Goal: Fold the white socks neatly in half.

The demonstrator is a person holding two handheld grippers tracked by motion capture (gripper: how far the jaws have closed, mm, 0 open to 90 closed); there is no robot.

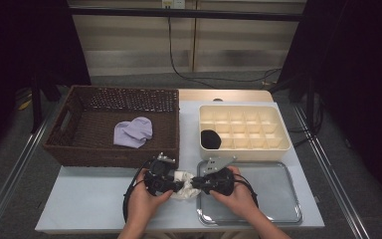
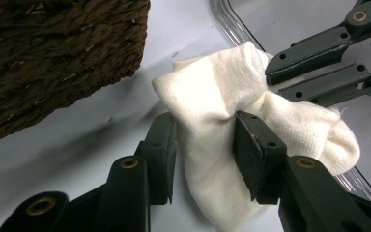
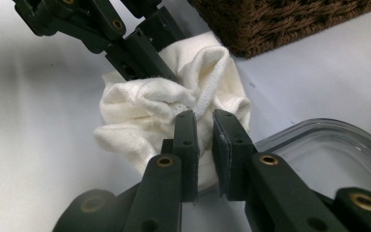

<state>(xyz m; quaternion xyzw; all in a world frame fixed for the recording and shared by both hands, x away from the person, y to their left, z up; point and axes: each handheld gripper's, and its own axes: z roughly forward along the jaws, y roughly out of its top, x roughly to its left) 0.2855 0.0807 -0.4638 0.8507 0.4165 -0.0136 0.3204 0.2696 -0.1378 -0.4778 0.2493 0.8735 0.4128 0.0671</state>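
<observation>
White sock (image 1: 183, 185) bunched on the pale worktop (image 1: 89, 194), just beside the left rim of the metal tray (image 1: 278, 209) and in front of the near right corner of the wicker basket (image 1: 79, 149). Gripped from both sides at once. Left tongs (image 1: 178, 185) clamped on a fold of the sock's middle, cloth pinched between the two pads (image 2: 249, 145) in the left gripper view. Right tongs (image 1: 195, 183) clenched on the ribbed cuff of the same sock, jaws nearly together with a thin layer of fabric between them in the right gripper view (image 3: 200, 140). Both pairs of tongs tip to tip across the sock, left hand (image 1: 144, 196) and right hand (image 1: 238, 196) wrapped around the handles. Sock's toe end draped toward the tray rim (image 2: 232, 24), touching or just over it; hard to tell which. Lilac sock (image 1: 133, 132) lying inside the basket, well behind the white sock. Black balled sock (image 1: 211, 139) seated in the near left compartment of the cream divided organiser (image 1: 278, 144), behind the tray.
</observation>
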